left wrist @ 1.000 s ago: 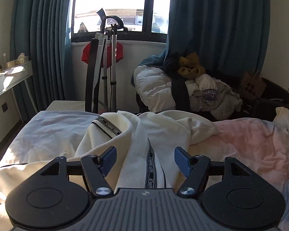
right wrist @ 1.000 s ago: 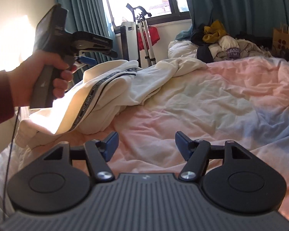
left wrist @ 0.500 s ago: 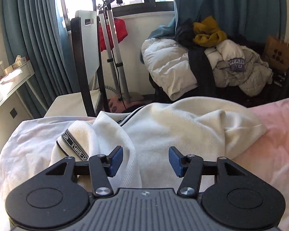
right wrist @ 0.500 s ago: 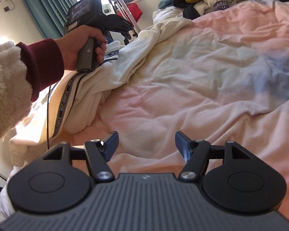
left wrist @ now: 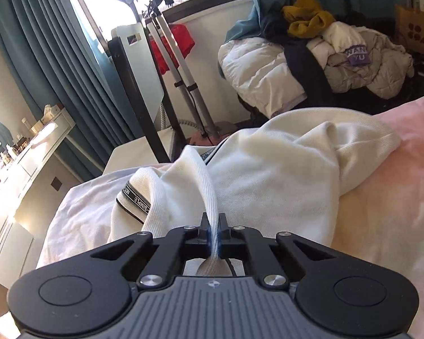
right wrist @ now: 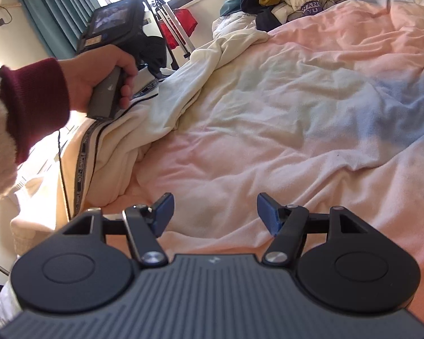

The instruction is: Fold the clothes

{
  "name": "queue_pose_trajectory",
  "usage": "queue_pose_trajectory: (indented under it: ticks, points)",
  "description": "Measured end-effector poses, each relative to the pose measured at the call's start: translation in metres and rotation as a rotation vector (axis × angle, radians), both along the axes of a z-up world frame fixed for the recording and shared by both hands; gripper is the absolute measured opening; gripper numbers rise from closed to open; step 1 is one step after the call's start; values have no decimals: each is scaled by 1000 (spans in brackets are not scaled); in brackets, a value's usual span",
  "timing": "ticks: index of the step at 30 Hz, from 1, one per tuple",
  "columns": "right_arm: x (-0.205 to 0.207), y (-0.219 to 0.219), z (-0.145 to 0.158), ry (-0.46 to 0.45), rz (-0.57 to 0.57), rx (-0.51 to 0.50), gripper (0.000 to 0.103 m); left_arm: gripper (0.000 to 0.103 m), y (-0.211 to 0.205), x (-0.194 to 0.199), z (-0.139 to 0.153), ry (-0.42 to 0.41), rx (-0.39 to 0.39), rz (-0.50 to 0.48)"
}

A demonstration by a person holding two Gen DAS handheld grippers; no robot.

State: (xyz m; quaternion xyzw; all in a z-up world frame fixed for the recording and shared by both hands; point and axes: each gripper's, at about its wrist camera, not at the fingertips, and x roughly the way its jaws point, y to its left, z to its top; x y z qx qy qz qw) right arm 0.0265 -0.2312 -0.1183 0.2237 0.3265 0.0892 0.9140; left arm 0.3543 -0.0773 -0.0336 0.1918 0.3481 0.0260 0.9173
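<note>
The left gripper (left wrist: 213, 236) is clamped tight on a ribbed white fold of the cream garment (left wrist: 268, 175), bottom centre of the left wrist view, with the fabric pinched right between the blue pads. The garment itself is heaped across the middle of that frame, with a black lettered stripe (left wrist: 135, 200) curling at its lower left side. In the right wrist view the same garment (right wrist: 166, 99) is bunched along the left side of the pink bedsheet (right wrist: 311, 118), and you can see a hand (right wrist: 99, 79) in a dark red sleeve (right wrist: 34, 104) gripping the left tool's handle right on top of it.

The right gripper (right wrist: 214, 212) sits at the bottom of its own frame with fingers spread wide, nothing between them, hovering over bare pink sheet just right of the garment.

Background stuff: teal curtains (left wrist: 51, 65) upper left, a pile of clothes (left wrist: 325, 53) upper right with a mustard piece on top, and a folded metal stand (left wrist: 169, 53) by the window, upper centre
</note>
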Motion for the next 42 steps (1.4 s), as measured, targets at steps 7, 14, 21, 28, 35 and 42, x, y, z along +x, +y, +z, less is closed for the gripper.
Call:
queue_pose_trajectory:
  ticks: [7,14,21,28,35,42]
  points:
    - [-1,-12,5,-28,-56,-2,67,3,1,-128,70,-68,-162,-147]
    - [-19,-26,18,-89,-80,52,68,3,19,-270,94,-86,-358,-247]
    - [-36,-42,29,-115,-130,108,69,3,50,-356,25,-61,-491,-274]
    - [-32,-15,39,-135,-44,-53,69,4,94,-345,-19,-49,-689,-214]
    - [38,21,66,-134,35,-166,69,4,122,-323,-32,26,-819,-173]
    - [127,58,91,-119,101,-259,69,4,140,-299,-46,128,-947,-157]
